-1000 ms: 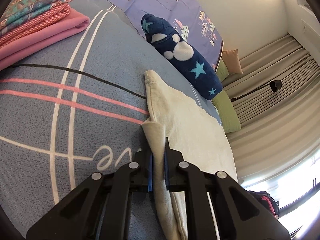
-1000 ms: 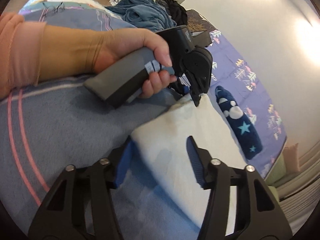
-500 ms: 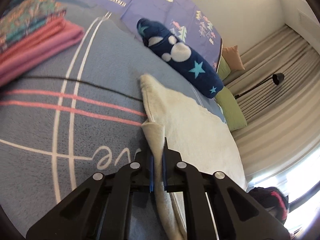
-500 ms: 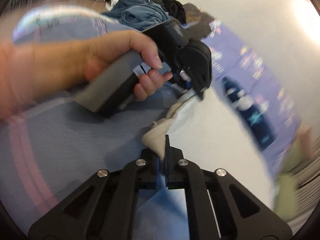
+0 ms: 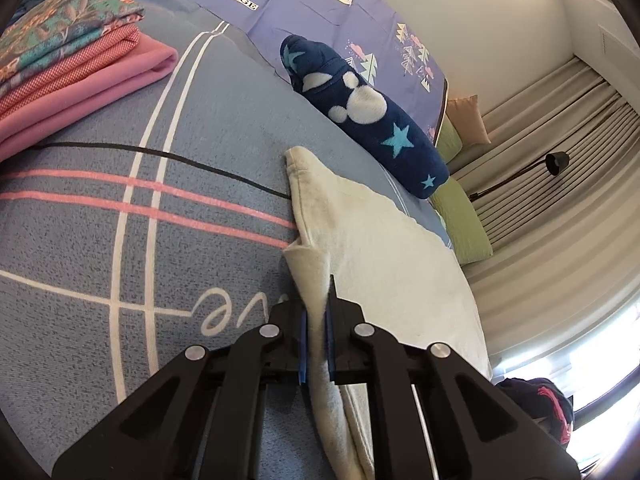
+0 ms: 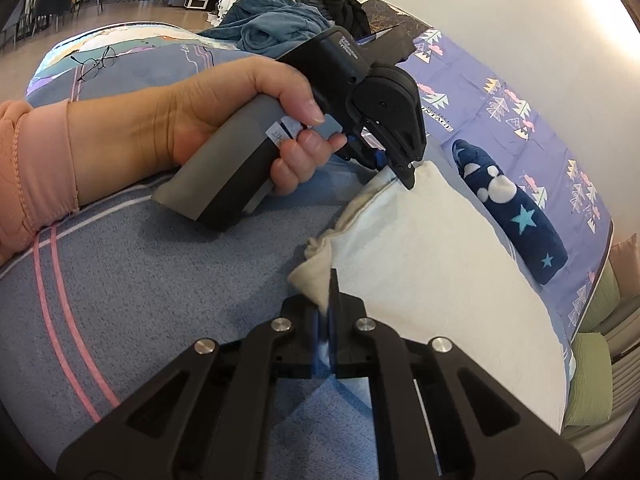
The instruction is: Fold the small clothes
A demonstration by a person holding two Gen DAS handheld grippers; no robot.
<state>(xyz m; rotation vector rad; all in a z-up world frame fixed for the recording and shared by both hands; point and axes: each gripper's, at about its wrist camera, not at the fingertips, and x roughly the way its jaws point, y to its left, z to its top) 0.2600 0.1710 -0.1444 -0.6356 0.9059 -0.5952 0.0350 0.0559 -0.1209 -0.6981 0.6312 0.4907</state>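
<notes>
A cream-white small garment [image 5: 376, 248] lies flat on the blue patterned bedspread [image 5: 120, 208]. My left gripper [image 5: 316, 320] is shut on one near corner of it, the cloth pinched between the blue pads. My right gripper [image 6: 326, 320] is shut on the other near corner of the garment [image 6: 432, 264]. In the right wrist view the left gripper [image 6: 404, 172] shows further along the same edge, held by a hand, its tip on the cloth.
A stack of folded clothes [image 5: 68, 72], pink and floral, lies at the far left. A dark blue starred plush roll [image 5: 364, 112] lies beyond the garment. Green and peach cushions [image 5: 460, 208] and curtains are at the right. A pile of blue and black clothes [image 6: 288, 16] lies behind.
My right gripper closed from open onto the garment's near corner. The left gripper stayed shut on its corner and barely moved.
</notes>
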